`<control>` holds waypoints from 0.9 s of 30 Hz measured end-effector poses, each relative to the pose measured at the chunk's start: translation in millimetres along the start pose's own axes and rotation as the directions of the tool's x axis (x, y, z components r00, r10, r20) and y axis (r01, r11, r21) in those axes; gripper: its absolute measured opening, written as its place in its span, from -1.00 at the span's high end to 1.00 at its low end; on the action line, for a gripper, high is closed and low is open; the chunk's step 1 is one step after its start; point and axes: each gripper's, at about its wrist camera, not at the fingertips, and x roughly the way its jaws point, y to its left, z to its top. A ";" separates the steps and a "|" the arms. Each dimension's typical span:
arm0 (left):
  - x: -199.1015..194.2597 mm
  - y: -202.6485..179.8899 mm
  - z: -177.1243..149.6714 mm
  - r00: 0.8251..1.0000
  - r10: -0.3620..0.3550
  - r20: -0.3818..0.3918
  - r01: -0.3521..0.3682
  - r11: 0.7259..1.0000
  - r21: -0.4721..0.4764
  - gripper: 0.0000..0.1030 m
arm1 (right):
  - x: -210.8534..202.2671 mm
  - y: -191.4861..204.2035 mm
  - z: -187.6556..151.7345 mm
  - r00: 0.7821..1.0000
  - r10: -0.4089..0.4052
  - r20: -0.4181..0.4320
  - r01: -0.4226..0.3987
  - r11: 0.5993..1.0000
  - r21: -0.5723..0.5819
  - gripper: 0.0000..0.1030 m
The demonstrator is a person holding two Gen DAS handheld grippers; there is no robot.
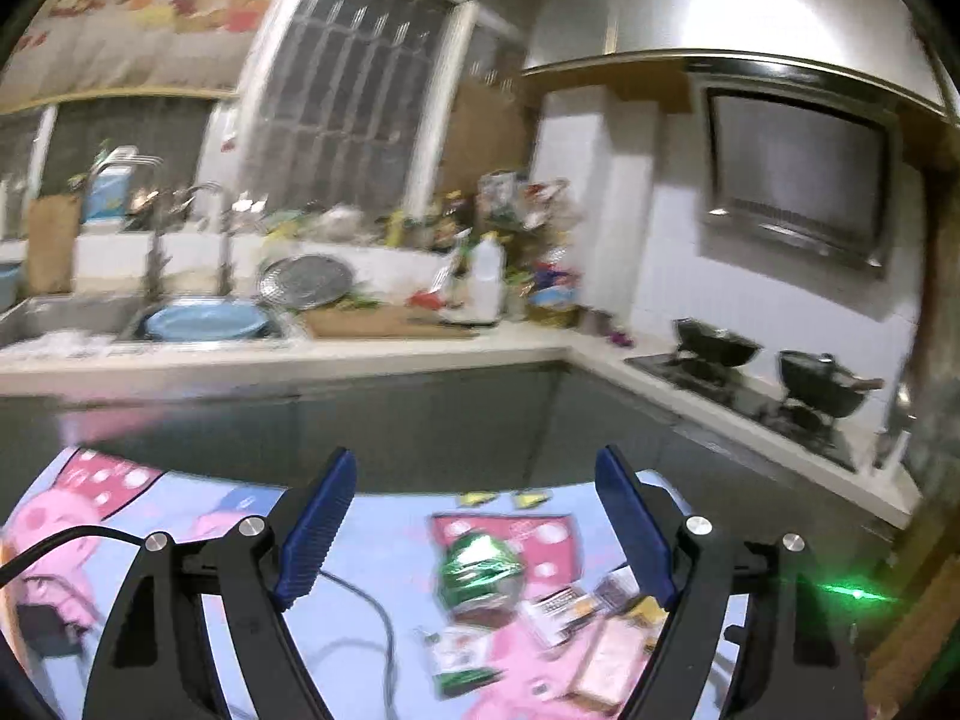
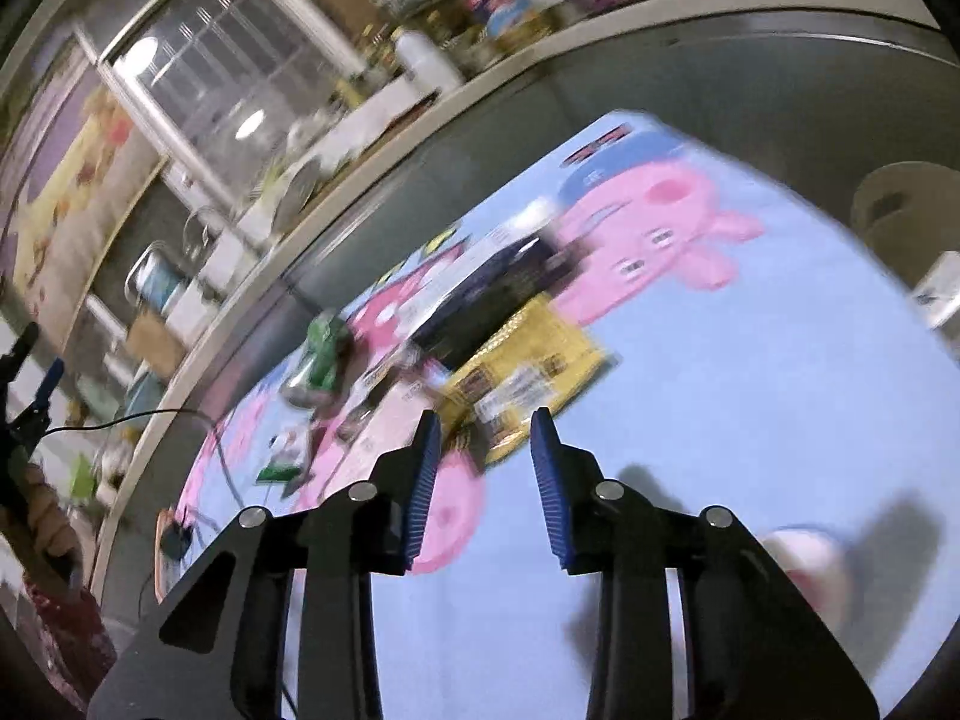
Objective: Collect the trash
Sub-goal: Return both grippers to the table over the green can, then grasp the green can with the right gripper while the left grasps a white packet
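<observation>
A pile of trash lies on a table under a light blue cartoon-pig cloth (image 2: 750, 390). It holds a crushed green can (image 1: 477, 576) (image 2: 321, 360), a yellow packet (image 2: 528, 372), a dark flat packet (image 2: 486, 294), a pink packet (image 1: 606, 654) and a small green-and-white wrapper (image 1: 462, 660) (image 2: 282, 456). My left gripper (image 1: 474, 462) hovers open above the cloth, with the can below and ahead of its fingers and nothing between them. My right gripper (image 2: 485, 420) points down at the near edge of the yellow packet. Its jaws stand apart and hold nothing.
A black cable (image 1: 372, 612) trails over the cloth left of the pile. Behind the table runs a cluttered kitchen counter (image 1: 420, 354) with a sink and blue basin (image 1: 204, 324). Two woks sit on the stove (image 1: 750, 396) at right. A white cup (image 2: 804, 552) stands near my right gripper.
</observation>
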 end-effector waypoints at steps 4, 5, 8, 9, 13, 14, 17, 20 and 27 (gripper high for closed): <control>25.7 23.7 -26.2 0.991 0.042 -0.129 -0.043 0.999 -0.009 -0.57 | 24.1 34.9 -7.0 0.998 0.015 -0.058 -0.019 0.998 -0.064 0.40; 42.5 23.8 -41.1 0.981 0.037 -0.191 -0.035 0.999 0.010 -0.58 | 30.1 43.6 -8.7 0.997 0.017 -0.073 -0.023 0.996 -0.081 0.40; 80.5 28.3 -80.4 0.939 0.046 -0.341 -0.037 0.999 0.033 -0.58 | 43.8 62.6 -7.7 0.995 0.009 -0.096 -0.020 0.993 -0.116 0.40; 97.0 30.9 -96.1 0.911 0.027 -0.412 -0.023 1.000 0.015 -0.56 | 48.0 68.5 -6.0 0.995 0.005 -0.102 -0.018 0.991 -0.130 0.39; 135.1 36.1 -134.0 0.846 -0.032 -0.532 -0.006 0.998 -0.069 -0.51 | 68.3 92.2 4.9 0.990 0.004 -0.141 -0.030 0.982 -0.184 0.36; 142.1 38.4 -140.3 0.836 -0.058 -0.546 0.002 0.995 -0.103 -0.51 | 78.4 100.6 11.6 0.986 0.023 -0.165 -0.055 0.980 -0.191 0.36; 150.5 46.1 -151.3 0.829 -0.083 -0.553 0.002 0.989 -0.145 -0.50 | 111.8 124.0 33.3 0.973 0.078 -0.217 -0.121 0.974 -0.192 0.30; 155.8 48.4 -156.1 0.823 -0.094 -0.560 -0.003 0.986 -0.169 -0.40 | 158.7 144.3 54.2 0.958 0.089 -0.271 -0.144 0.971 -0.190 0.16; 164.9 37.5 -164.1 0.816 -0.080 -0.573 0.002 0.991 -0.135 -0.10 | 238.4 134.0 77.4 0.919 0.161 -0.360 -0.167 0.986 0.014 0.06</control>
